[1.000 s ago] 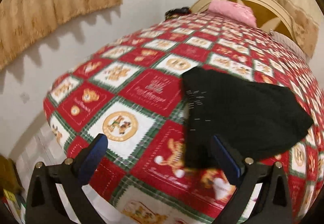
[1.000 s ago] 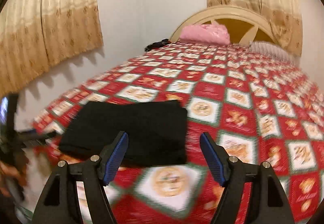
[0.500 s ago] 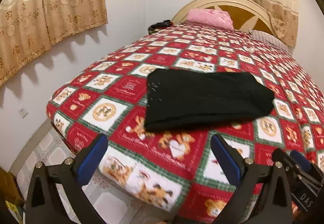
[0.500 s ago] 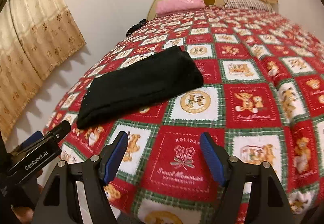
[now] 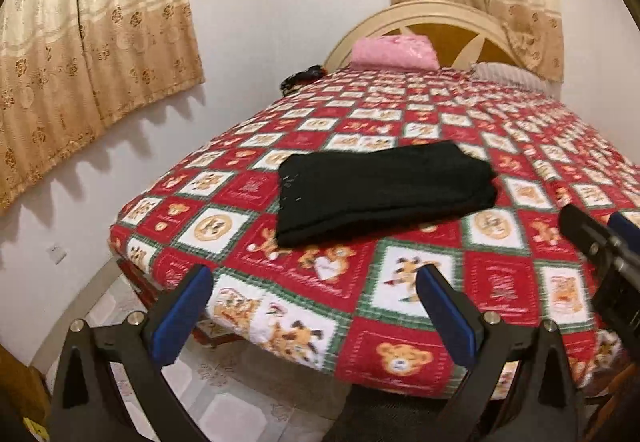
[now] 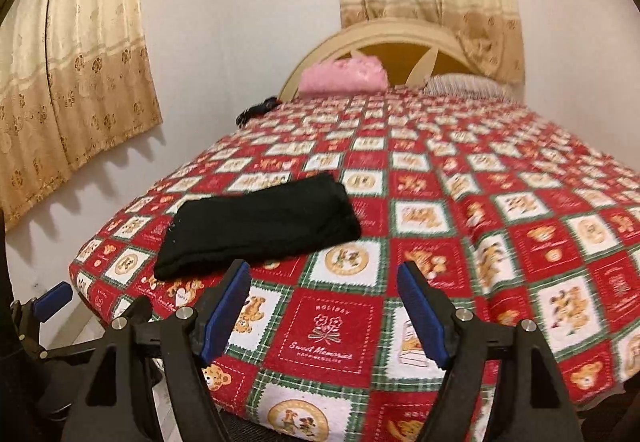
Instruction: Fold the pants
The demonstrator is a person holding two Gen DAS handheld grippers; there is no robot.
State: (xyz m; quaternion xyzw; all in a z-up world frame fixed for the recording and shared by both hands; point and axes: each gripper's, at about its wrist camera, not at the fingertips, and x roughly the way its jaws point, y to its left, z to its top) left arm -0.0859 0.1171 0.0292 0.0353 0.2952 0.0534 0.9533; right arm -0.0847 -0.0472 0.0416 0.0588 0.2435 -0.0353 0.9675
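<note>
Bedroom, curtains, bed [image 5: 400, 326] under red check bedspread. Pants [image 5: 384, 190] lie folded in black slab near bed's foot corner, touching neither gripper. Soft, light, limp cloth; layers likely slide, so best taken at thick folded edge, both ends. Left gripper [image 5: 316, 316] jaws released, nothing between. Right gripper [image 6: 324, 314] jaws opening, empty. Versus a second ago: both grippers farther back from pants, more floor showing; fold looks unchanged, though blur hides detail.

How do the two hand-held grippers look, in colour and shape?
Both look alike. The left hand-held gripper and the right hand-held gripper each have two black angular fingers with flat blue pads on the inner faces and small silver bolts.
</note>
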